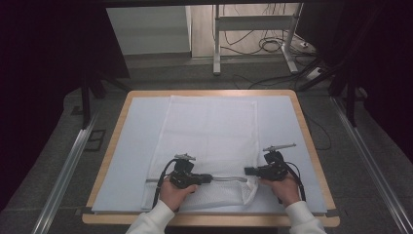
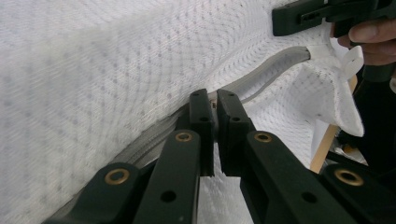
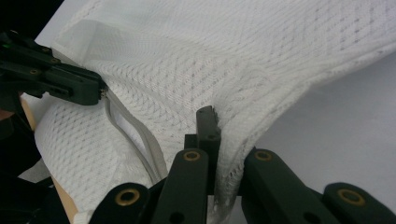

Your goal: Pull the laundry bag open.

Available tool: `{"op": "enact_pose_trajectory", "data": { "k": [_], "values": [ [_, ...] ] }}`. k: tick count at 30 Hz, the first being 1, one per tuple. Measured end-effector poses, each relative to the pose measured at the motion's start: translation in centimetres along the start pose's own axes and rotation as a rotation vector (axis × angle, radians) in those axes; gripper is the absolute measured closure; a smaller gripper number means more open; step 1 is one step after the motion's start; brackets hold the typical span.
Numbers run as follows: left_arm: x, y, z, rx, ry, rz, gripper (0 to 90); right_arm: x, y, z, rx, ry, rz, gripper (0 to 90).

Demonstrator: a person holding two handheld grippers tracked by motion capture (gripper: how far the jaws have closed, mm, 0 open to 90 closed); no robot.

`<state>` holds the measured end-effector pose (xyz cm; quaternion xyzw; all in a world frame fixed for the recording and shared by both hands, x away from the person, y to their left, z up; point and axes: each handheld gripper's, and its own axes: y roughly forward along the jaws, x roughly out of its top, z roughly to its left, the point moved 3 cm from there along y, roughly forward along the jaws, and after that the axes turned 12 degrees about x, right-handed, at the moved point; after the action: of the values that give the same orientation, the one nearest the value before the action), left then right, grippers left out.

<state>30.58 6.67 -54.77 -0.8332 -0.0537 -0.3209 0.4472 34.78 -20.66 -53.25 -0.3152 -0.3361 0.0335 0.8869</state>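
A: A wooden-edged table (image 1: pixel 114 146) with a pale blue mat (image 1: pixel 129 146) stands in a dim room, black curtains to either side and grey floor around it. What lies nearest the person?

B: Two white sleeves come in at the near edge. The left gripper (image 1: pixel 207 178) and the right gripper (image 1: pixel 248 171) point at each other just above that edge, both on the near end of a white mesh bag (image 1: pixel 209 131).

A: How do the left jaws stand?

B: Together, in the left gripper view (image 2: pixel 215 105), pinched on the grey zipper (image 2: pixel 261 79) that runs along the bag's mouth. Whether they hold the pull or the tape cannot be told.

A: And the right?

B: Clamped on the bag's edge. In the right gripper view (image 3: pixel 214 122) mesh is bunched between the jaws and lifted off the mat, with the zipper sagging in a loop toward the left gripper at the frame's left.

A: Where does the bag lie?

B: Flat down the middle of the mat, lengthwise, its far end close to the table's far edge. Its near right corner is raised and creased.

A: Beyond the table?

B: A metal frame (image 1: pixel 253 34) with loose cables (image 1: pixel 270 46) on the floor, and a light wall panel. Rails run along the floor on both sides of the table.
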Motion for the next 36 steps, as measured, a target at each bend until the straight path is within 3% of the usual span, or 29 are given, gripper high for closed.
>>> {"op": "enact_pose_trajectory", "data": {
  "k": [36],
  "values": [
    [-0.8,-1.6,1.8,0.028,-0.024,-0.009,86.5,-0.1,0.1,-0.2,-0.010,-0.003,0.006,88.3]
  ]
}}
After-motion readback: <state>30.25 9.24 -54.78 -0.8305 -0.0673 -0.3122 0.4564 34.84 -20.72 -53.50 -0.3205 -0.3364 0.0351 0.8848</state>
